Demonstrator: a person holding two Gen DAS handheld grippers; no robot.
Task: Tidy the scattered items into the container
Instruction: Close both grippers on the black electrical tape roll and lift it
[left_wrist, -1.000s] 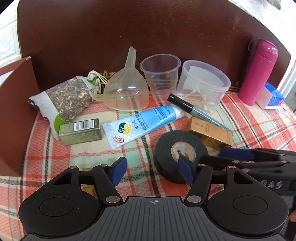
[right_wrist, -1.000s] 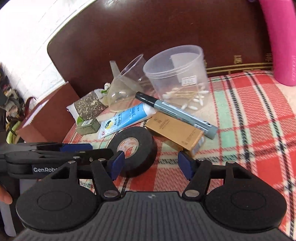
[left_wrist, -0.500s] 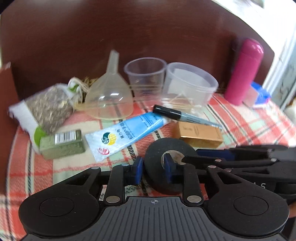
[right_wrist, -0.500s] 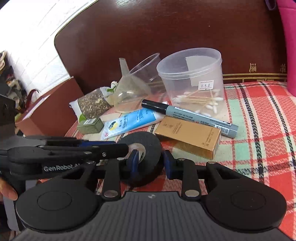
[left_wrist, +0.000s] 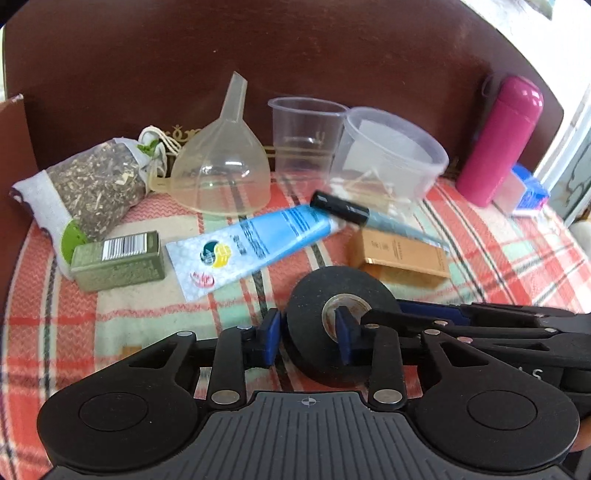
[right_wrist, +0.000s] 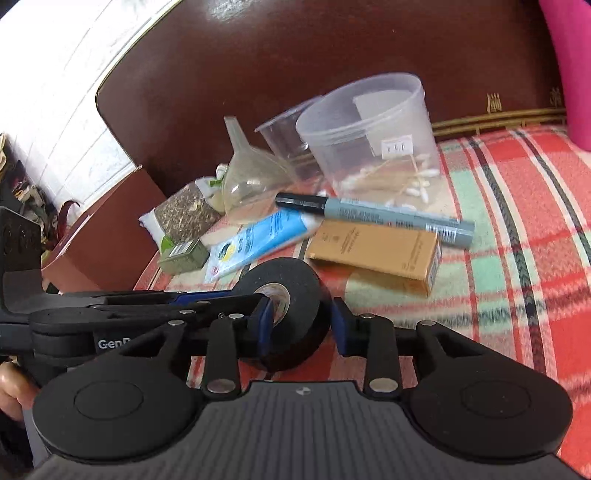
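In the left wrist view, the left tongs (left_wrist: 306, 334) were clamped on the black tape roll (left_wrist: 340, 314), one pad on its outer edge and the other inside its core. The roll sat tilted just above the plaid-covered desk (left_wrist: 517, 251). Behind it lay a blue tube (left_wrist: 255, 245), a black-capped marker (left_wrist: 369, 218), a gold box (left_wrist: 399, 254), a green tin (left_wrist: 118, 260), a herb pouch (left_wrist: 88, 188), a funnel (left_wrist: 221, 173), a clear cup (left_wrist: 306, 136) and a tub of cotton swabs (left_wrist: 388, 162).

In the right wrist view, the right tongs (right_wrist: 301, 325) gripped the same tape roll (right_wrist: 291, 295) across its width, so both tools held one item. The swab tub (right_wrist: 373, 140), apparently the container, stood well apart behind the marker (right_wrist: 373, 216) and gold box (right_wrist: 376, 254).

Pulled unevenly, the two tools could twist the roll free, since the left grip caught only one wall. Swung carelessly toward the tub, it could tip that light tub or knock the marker.
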